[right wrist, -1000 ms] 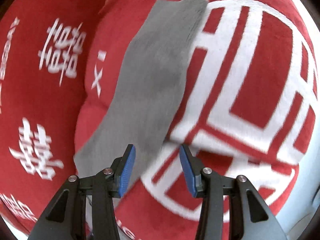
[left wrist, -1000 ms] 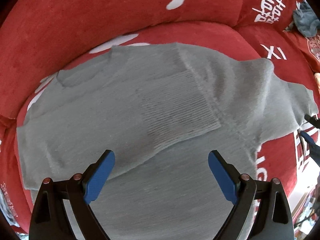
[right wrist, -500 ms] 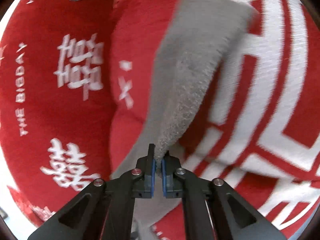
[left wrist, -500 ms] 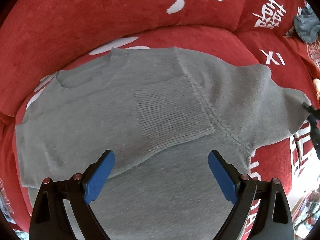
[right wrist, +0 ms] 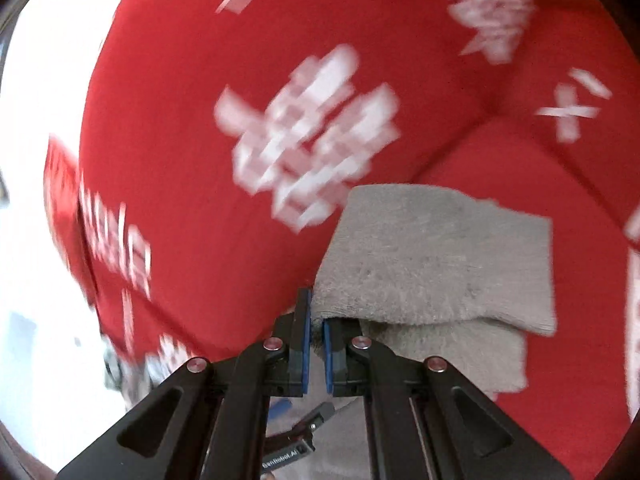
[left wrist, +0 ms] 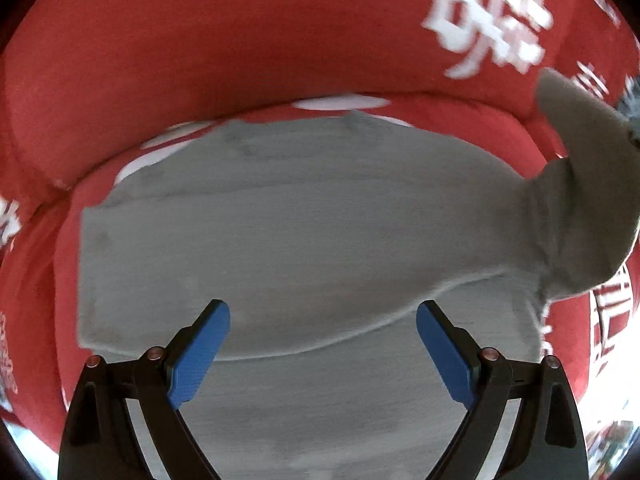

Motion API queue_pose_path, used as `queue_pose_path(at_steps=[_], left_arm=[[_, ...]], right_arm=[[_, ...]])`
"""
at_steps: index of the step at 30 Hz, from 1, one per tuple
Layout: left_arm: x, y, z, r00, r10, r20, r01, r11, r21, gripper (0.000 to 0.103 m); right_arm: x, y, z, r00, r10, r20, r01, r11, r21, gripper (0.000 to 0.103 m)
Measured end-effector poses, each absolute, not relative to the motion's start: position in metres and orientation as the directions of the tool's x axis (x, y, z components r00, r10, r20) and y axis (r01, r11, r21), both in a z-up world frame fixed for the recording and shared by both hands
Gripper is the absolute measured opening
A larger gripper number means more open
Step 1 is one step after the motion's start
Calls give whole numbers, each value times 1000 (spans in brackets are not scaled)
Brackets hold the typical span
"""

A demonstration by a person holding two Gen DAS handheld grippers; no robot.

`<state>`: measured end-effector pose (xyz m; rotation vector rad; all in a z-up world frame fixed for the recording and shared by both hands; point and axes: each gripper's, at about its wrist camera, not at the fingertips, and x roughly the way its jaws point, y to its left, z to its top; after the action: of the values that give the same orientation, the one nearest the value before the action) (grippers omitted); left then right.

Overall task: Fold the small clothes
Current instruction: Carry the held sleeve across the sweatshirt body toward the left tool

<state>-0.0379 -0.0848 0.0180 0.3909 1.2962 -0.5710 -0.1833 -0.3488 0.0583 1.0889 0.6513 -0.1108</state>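
A grey knit sweater [left wrist: 304, 240] lies spread on a red sofa seat. Its right sleeve [left wrist: 580, 184] is raised off the seat and curls upward at the right edge of the left wrist view. My left gripper [left wrist: 323, 354] hangs open above the sweater's lower body, blue pads wide apart, nothing between them. In the right wrist view my right gripper [right wrist: 316, 334] is shut on the sleeve's cuff [right wrist: 436, 264], which folds over in front of the pads. Below the right gripper part of the left gripper's finger [right wrist: 304, 428] shows over grey cloth.
The red sofa [left wrist: 240, 60] has white printed characters on its backrest [right wrist: 312, 140] and seat. A small grey-blue cloth [left wrist: 632, 108] lies at the far right on the sofa. Bright floor shows past the sofa's edge [right wrist: 36, 240] on the left of the right wrist view.
My right gripper closed on the sleeve's end and lifted it off the seat, rolling as it rose. My left gripper shifted across the sweater and stayed open.
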Motion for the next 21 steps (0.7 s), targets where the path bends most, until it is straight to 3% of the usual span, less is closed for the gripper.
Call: queue_pose_path(at_steps=[6, 14, 15, 17, 21], left_arm=[[-5, -22, 14, 209, -123, -970, 498, 867, -3, 95], [16, 31, -5, 187, -81, -979, 412, 911, 3, 95], [18, 35, -6, 183, -84, -980, 405, 914, -3, 95], [19, 40, -7, 180, -95, -979, 399, 917, -16, 95], [23, 46, -5, 171, -133, -976, 403, 914, -53, 95]], right_arm=[[-106, -259, 18, 671, 374, -640, 366, 584, 725, 6], [-95, -222, -47, 510, 416, -753, 507, 562, 654, 10], [-98, -221, -50, 492, 409, -768, 521, 569, 637, 15], [-103, -223, -46, 499, 393, -772, 537, 559, 632, 39], [-135, -245, -37, 574, 311, -758, 606, 461, 648, 42]])
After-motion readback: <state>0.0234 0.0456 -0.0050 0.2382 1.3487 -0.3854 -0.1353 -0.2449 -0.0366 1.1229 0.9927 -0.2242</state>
